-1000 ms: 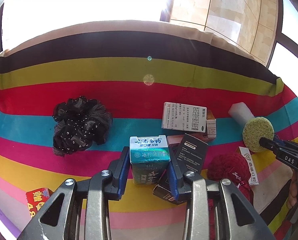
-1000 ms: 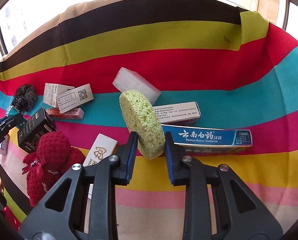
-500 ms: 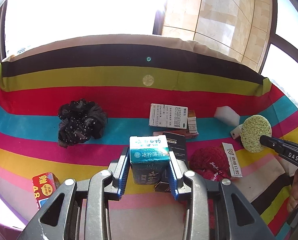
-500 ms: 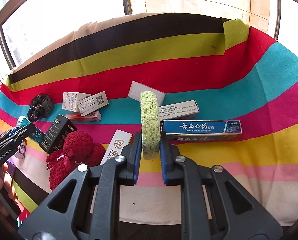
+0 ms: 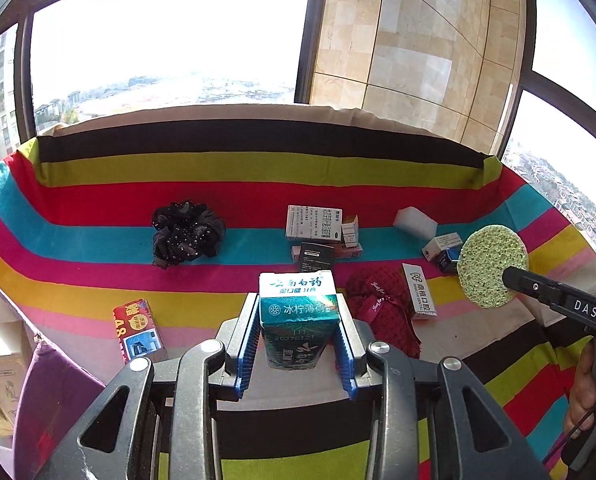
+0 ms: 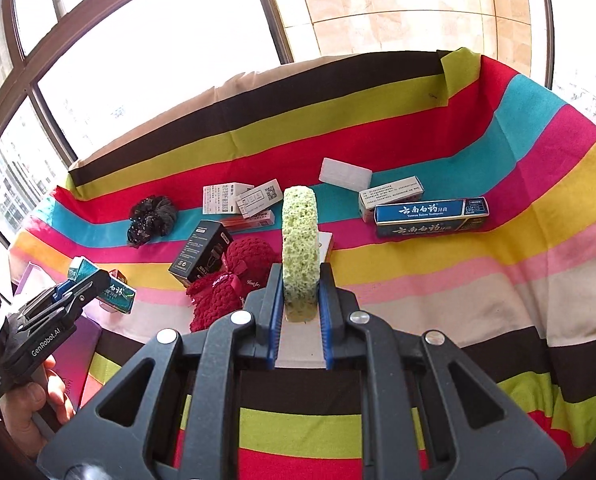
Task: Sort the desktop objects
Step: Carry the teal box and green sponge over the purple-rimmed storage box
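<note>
My left gripper [image 5: 297, 344] is clamped on the teal toothpaste box [image 5: 296, 312], held end-on at lower centre of frame, clear of the striped cloth [image 5: 258, 196], so it can travel to its group. My right gripper [image 6: 300, 300] pinches the green sponge [image 6: 300, 240] on edge by its flat faces; the foam probably compresses. The blue toothpaste box [image 6: 431, 216] lies at right of that frame, likely the teal one's match. The black scrunchie [image 5: 186, 234], red knit item [image 5: 381, 312] and white foam block [image 5: 415, 222] sit unsorted.
</note>
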Action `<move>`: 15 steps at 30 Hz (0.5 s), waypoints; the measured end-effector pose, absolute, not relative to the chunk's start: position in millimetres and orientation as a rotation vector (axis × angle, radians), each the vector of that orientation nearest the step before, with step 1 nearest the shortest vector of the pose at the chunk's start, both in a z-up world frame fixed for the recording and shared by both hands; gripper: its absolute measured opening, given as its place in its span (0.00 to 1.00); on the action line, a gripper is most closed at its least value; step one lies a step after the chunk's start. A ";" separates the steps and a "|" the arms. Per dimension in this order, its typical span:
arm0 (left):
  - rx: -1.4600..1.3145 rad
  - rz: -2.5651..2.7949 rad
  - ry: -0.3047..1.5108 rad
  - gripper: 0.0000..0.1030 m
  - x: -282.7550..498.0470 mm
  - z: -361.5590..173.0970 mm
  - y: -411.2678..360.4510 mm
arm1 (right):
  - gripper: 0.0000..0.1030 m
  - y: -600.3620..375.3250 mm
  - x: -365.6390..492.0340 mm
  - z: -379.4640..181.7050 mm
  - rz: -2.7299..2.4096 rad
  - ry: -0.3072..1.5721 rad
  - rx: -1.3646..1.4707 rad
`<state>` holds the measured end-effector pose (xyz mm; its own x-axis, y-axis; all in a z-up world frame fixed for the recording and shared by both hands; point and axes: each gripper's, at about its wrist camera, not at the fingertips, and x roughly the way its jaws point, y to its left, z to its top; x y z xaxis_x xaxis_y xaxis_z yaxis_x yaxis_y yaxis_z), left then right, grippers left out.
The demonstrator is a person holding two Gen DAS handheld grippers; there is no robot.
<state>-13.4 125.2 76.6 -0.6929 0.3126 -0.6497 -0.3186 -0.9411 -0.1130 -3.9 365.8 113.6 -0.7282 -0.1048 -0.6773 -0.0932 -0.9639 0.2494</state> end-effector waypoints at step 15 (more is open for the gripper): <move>-1.083 2.639 0.096 0.34 39.2 134.6 29.5 | 0.18 235.8 40.9 151.7 -2.774 -0.405 1.049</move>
<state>39.2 29.5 134.6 -0.6769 0.2368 -0.6969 -0.2868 -0.9569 -0.0466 40.9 235.8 151.7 -0.7448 -0.2315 -0.6259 0.0431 -0.9526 0.3012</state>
